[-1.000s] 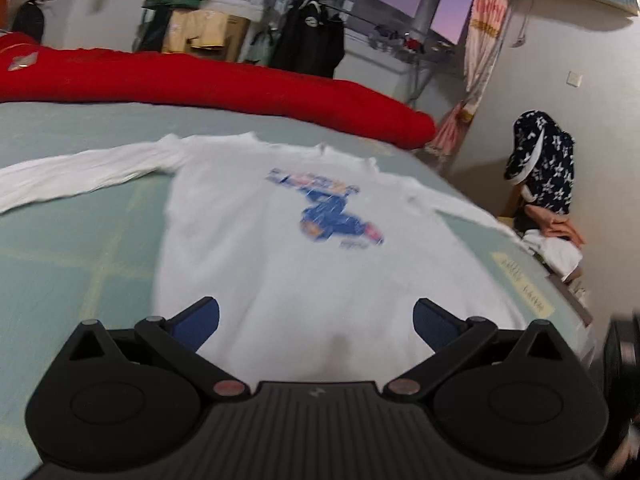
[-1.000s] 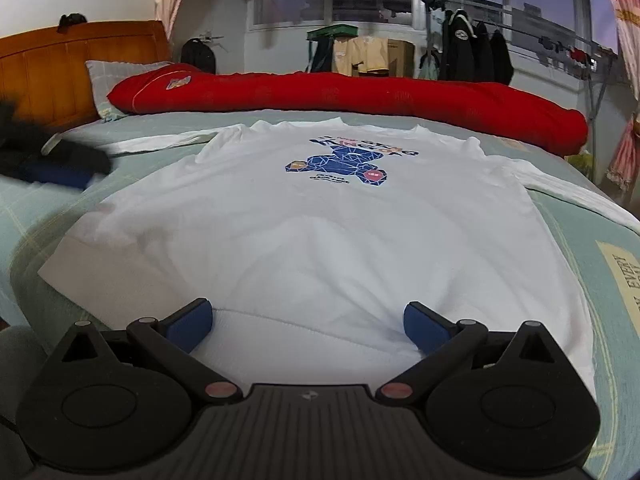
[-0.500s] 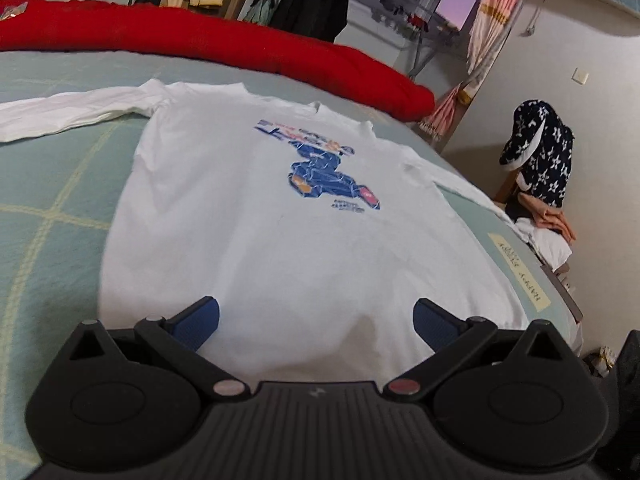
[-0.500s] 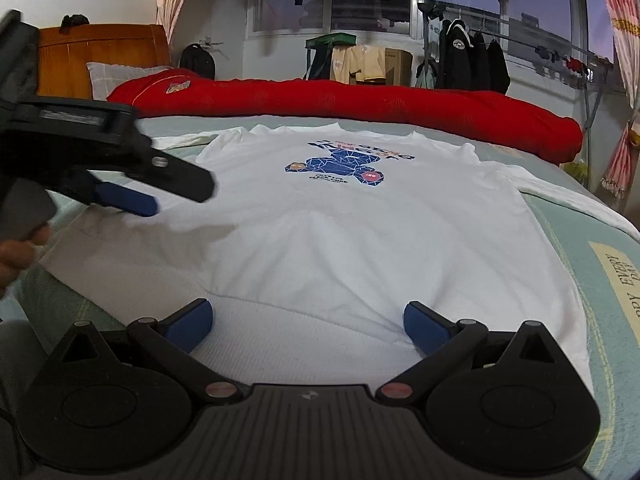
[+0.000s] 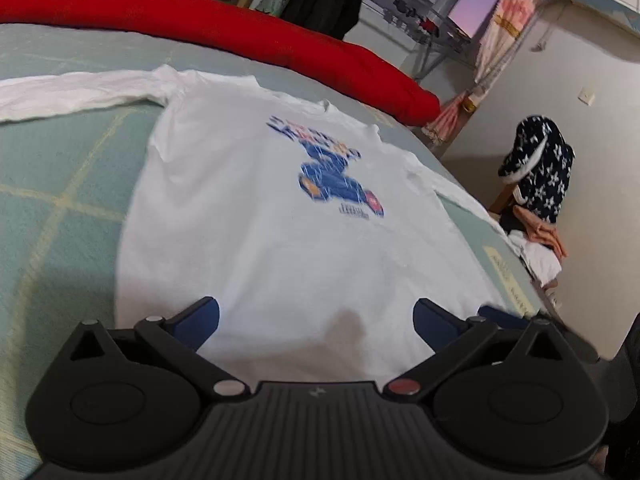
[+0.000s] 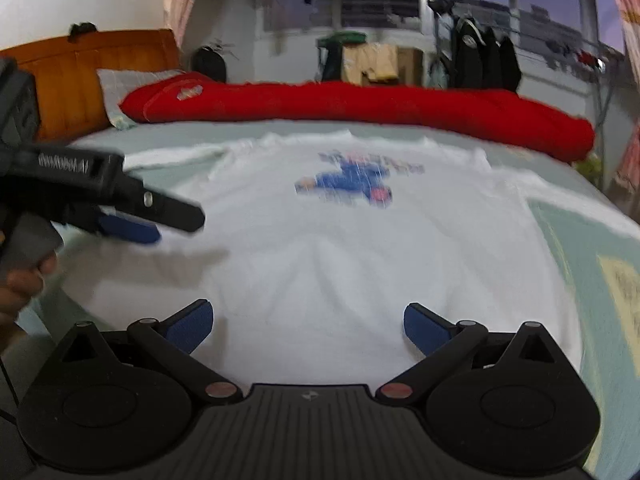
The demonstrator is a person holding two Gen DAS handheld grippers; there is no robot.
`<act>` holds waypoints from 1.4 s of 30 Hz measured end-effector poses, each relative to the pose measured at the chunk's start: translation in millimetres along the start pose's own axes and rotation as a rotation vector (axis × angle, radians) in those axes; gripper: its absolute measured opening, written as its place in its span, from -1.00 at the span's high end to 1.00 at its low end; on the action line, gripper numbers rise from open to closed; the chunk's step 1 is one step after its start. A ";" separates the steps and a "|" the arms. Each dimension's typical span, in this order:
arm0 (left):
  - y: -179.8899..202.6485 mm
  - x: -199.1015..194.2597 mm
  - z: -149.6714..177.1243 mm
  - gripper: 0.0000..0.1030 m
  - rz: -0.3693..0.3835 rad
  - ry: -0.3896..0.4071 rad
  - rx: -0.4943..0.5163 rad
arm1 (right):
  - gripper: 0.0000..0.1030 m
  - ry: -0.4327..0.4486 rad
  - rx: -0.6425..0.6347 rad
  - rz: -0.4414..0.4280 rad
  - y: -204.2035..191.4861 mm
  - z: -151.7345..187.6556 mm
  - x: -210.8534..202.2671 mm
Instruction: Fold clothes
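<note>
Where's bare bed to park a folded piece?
Bare bedsheet lies left of the white shirt, below its outstretched sleeve. A narrower strip runs between the collar and the red duvet. The middle is all shirt; both grippers crowd its hem.

Red bolster (image 6: 360,104) at 12 o'clock; wooden headboard (image 6: 80,76) at 10; pale green bedsheet (image 5: 60,184) beneath.

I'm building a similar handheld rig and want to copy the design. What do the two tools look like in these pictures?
Both match: the left tool and right tool have a black ribbed body, two round black housings, angular black linkage arms with silver and reddish pivot pins, and blue fingertip pads. Seen from the side in the right wrist view, the left tool bears blurred white lettering and a grey trigger under the hand.
</note>
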State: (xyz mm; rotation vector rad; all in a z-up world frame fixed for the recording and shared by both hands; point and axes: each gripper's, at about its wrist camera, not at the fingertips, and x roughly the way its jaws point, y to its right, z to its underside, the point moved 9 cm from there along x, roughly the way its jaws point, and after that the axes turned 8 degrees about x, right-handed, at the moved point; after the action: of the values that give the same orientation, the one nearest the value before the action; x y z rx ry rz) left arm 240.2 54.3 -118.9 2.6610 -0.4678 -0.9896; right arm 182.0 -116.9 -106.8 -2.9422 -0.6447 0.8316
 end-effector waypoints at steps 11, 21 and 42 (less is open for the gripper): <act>-50.2 1.5 -107.0 -0.99 -0.122 0.087 -0.100 | -1.00 -0.094 -0.126 -0.193 -19.3 -62.3 92.6; -79.3 116.3 -160.0 -0.99 -0.085 -0.042 -0.183 | -1.00 -0.156 -0.093 -0.277 -15.0 -34.5 108.4; -144.1 147.6 -174.9 -0.98 -0.212 -0.045 -0.223 | -1.00 -0.156 -0.129 -0.239 -11.9 -36.1 109.5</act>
State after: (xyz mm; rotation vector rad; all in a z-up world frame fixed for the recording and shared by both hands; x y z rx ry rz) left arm 492.2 152.1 -127.4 2.5281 -0.0769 -1.0924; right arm 280.3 -59.5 -128.8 -2.8483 -1.0732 1.0347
